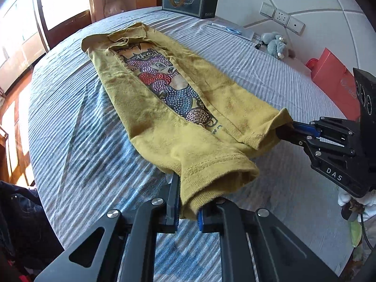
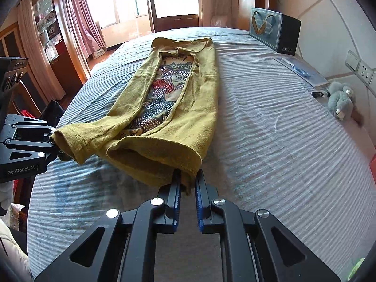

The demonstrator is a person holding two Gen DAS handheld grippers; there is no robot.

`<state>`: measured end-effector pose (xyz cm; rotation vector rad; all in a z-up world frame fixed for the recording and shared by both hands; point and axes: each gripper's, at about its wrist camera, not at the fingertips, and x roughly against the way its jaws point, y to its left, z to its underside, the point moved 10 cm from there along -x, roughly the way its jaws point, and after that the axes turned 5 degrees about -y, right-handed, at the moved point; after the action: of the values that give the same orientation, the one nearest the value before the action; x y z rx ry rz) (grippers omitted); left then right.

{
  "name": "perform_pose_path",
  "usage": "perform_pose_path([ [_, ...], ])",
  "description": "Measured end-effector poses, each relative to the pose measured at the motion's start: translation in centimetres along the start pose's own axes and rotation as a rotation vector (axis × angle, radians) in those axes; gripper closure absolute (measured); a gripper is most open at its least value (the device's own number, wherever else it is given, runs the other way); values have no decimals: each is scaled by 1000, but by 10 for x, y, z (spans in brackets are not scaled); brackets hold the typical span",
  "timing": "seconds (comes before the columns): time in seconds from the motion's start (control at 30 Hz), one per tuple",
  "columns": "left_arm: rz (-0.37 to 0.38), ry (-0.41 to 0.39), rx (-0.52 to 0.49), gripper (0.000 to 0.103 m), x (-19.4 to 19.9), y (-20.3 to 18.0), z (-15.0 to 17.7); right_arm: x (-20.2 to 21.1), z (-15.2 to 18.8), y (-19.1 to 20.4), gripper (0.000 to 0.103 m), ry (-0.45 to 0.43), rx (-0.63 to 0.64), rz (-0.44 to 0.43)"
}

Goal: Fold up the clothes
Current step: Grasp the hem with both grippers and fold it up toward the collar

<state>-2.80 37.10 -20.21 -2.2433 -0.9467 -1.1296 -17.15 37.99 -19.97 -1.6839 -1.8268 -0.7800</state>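
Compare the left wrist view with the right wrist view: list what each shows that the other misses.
Only the left wrist view shows the red paper bag at the bed's edge and dark denim clothes piled beside the bed.

Only the right wrist view shows the glass-front cabinet and pink curtains.

Both show the mustard sweater with side panels folded inward on the striped bedspread, the left claw and right claw each pinching its near hem, the dark gift bag and grey plush toy.

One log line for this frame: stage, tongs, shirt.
stage: both sides folded in, end-fold grasp | left tongs: shut on shirt hem corner | right tongs: shut on other hem corner | shirt: on bed
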Motion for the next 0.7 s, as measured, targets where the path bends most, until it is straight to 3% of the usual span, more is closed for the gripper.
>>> perform_pose_path([
  [0.17,9,-45,-46,94,-5,18,-57,3,-42,7,93,-74,-10,33],
  [0.4,79,-57,-28,94,-30,80,-135,-26,-126,12,93,-153,-52,92],
  [0.7,200,-62,-70,94,-95,180,-251,-134,-272,-10,93,-144,-85,189],
])
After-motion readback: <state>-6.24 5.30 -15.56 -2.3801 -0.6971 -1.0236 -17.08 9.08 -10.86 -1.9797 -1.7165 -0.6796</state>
